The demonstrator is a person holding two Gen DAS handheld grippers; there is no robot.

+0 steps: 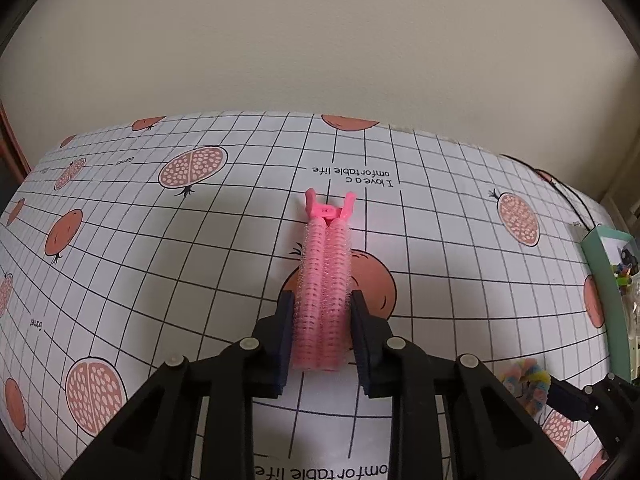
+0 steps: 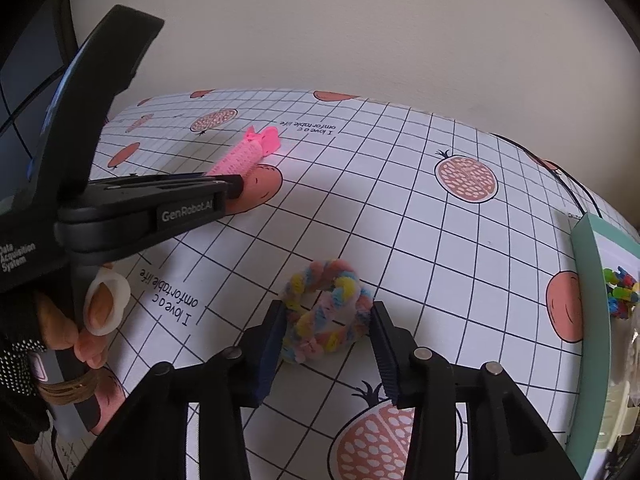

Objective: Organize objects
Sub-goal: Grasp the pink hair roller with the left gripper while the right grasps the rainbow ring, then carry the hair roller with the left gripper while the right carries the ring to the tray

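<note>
Left gripper [image 1: 322,334]: jaws narrowed onto the pink hair-roller clip [image 1: 323,288], pads pressed against both bristly sides, frame centre.
Right gripper [image 2: 330,334]: jaws spread wider than the pastel scrunchie [image 2: 326,310]; the left pad touches it, the right pad stands just beside it; lower centre.
Clip: two fuzzy ridged rollers, smooth plastic hinge at the far end, lying on the tablecloth [image 2: 400,208].
Scrunchie: fluffy twisted ring, pink, yellow, blue.
Tablecloth: white grid, pomegranate print.
Box [image 2: 588,320]: teal-walled, right edge; small multicoloured pieces inside, kind unclear.
</note>
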